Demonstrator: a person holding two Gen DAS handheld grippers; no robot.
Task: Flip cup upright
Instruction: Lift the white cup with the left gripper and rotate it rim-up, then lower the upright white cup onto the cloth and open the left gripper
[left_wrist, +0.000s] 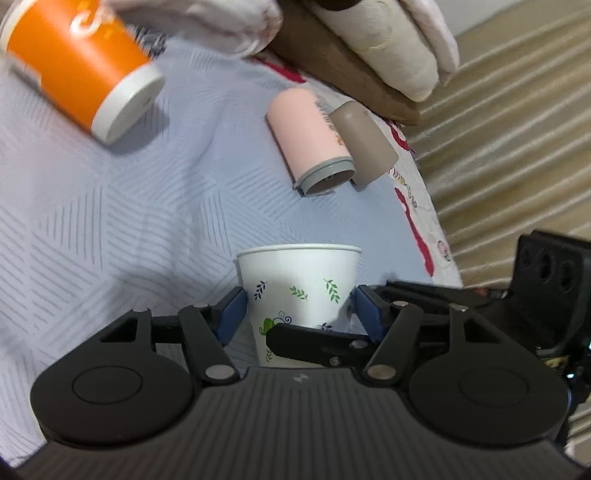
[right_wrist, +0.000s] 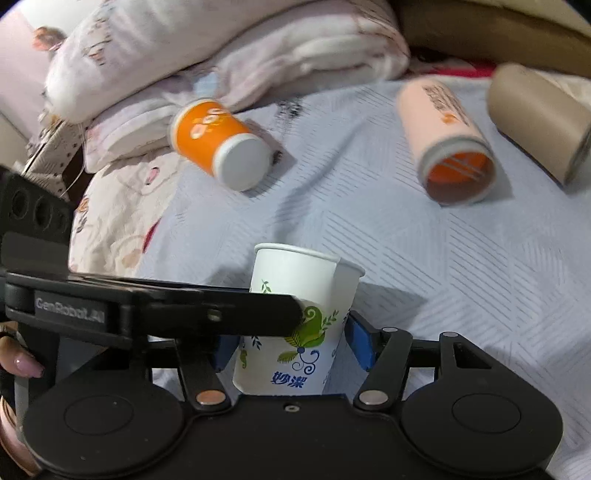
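A white paper cup with leaf prints (left_wrist: 301, 288) stands upright, rim up, on the pale blue bedspread (left_wrist: 110, 221). It sits between the blue pads of my left gripper (left_wrist: 299, 310), which close on its sides. In the right wrist view the same cup (right_wrist: 303, 295) is also between the blue pads of my right gripper (right_wrist: 291, 343), its rim slightly pinched. The black finger of the other gripper (right_wrist: 184, 314) crosses in front of the cup. Both grippers grip the cup from different sides.
An orange cup (left_wrist: 77, 62) lies on its side at the far left. A pink cup (left_wrist: 306, 136) and a brown cup (left_wrist: 364, 144) lie on their sides further back. Folded bedding (right_wrist: 221, 48) is piled behind. The bed edge (left_wrist: 436, 229) runs along the right.
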